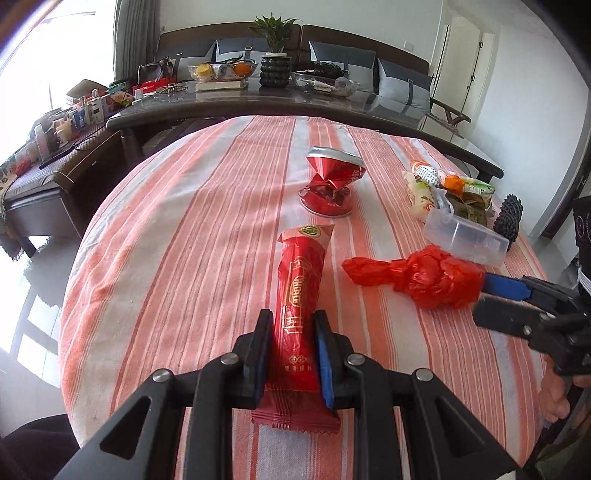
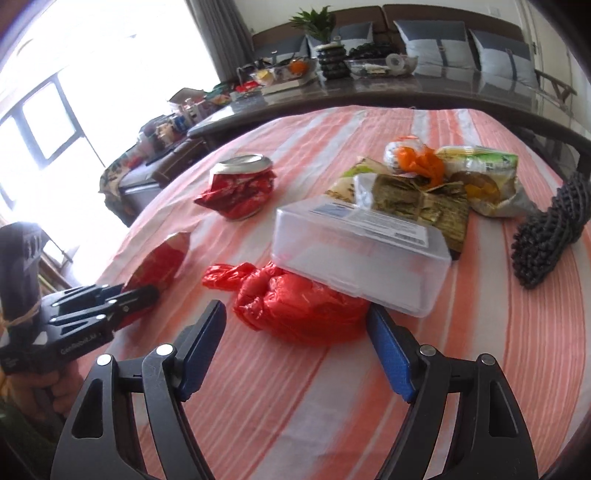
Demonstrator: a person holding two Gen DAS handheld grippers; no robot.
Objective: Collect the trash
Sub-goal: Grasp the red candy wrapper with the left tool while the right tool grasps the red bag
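Note:
A long red snack wrapper (image 1: 301,280) lies on the striped tablecloth (image 1: 184,258), and my left gripper (image 1: 293,317) is shut on its near half. In the right wrist view that same wrapper (image 2: 162,262) sticks out of the left gripper (image 2: 147,295). A knotted red plastic bag (image 2: 295,306) sits between the blue pads of my right gripper (image 2: 295,314), which is open; the left pad stands clear of the bag and the right pad is at its edge. A crushed red can (image 1: 332,184) stands farther back.
A clear plastic box (image 2: 362,251) rests partly on the red bag. Behind it lies a heap of food wrappers (image 2: 443,184). A black spiky object (image 2: 550,236) lies at the right. A dark table with bowls and a plant (image 1: 275,33) borders the far edge.

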